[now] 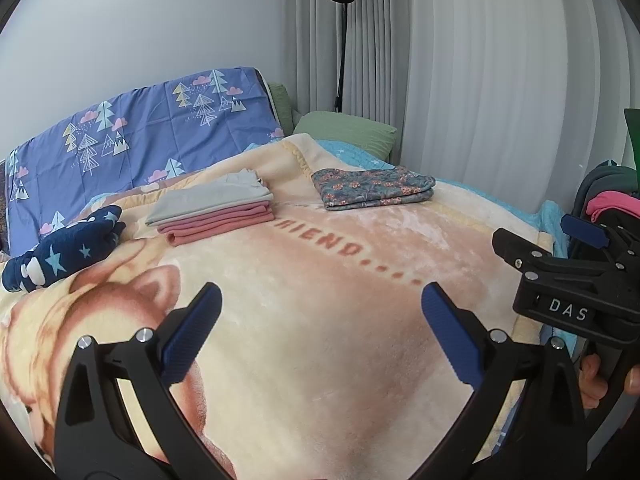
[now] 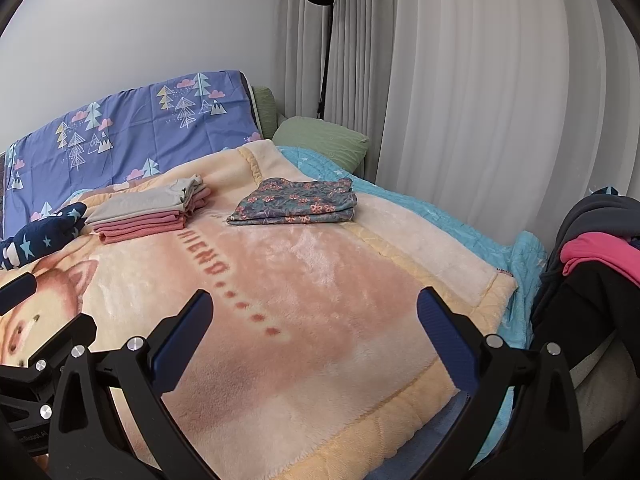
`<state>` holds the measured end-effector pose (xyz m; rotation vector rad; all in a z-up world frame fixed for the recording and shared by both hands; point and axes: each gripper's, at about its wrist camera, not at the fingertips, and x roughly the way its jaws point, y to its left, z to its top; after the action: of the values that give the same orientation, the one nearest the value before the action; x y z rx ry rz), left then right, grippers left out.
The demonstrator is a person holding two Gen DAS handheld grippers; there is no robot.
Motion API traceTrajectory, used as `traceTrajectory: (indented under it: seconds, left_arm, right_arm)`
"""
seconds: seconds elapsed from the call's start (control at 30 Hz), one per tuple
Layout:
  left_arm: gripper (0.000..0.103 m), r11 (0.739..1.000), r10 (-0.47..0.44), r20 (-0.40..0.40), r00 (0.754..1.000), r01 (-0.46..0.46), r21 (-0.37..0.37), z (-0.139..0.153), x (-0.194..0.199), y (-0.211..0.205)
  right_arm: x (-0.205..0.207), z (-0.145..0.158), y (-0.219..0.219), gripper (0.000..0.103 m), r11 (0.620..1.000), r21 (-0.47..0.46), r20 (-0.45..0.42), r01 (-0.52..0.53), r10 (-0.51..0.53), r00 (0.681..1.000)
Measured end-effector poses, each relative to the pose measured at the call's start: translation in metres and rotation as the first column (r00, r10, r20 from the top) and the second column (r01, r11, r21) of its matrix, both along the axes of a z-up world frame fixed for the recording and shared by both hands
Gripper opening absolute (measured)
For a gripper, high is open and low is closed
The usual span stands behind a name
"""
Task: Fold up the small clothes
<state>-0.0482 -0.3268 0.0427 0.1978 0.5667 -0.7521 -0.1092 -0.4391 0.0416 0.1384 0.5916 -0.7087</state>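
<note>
My left gripper [image 1: 322, 300] is open and empty above the pink-and-cream fleece blanket [image 1: 320, 340] on the bed. My right gripper [image 2: 314, 304] is open and empty too, to the right of the left one; it shows in the left wrist view [image 1: 560, 248]. A folded stack of pink and grey clothes [image 1: 212, 212] lies at the far left of the blanket, also in the right wrist view [image 2: 148, 208]. A folded floral garment [image 1: 374, 186] lies to its right, also in the right wrist view [image 2: 296, 202]. A pile of unfolded clothes with a bright pink piece [image 2: 600, 256] sits off the bed's right side.
A navy star-print item [image 1: 64, 252] lies at the blanket's left edge. A purple tree-print quilt [image 1: 140, 140] and green pillows [image 1: 348, 130] are at the head of the bed. A black floor lamp [image 1: 342, 40] stands before grey curtains. A light blue cover [image 2: 460, 220] edges the bed's right side.
</note>
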Motion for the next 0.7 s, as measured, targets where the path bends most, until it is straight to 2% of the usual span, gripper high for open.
traceTrajectory:
  seconds: [0.7]
  left_arm:
    - [0.101,1.0,-0.001,-0.004,1.0,0.001,0.01,-0.0023,0.0007,-0.0015]
  right_arm:
    - [0.0001,-0.0029,-0.0026,0.102,1.0,0.005,-0.004,0.004,-0.004,1.0]
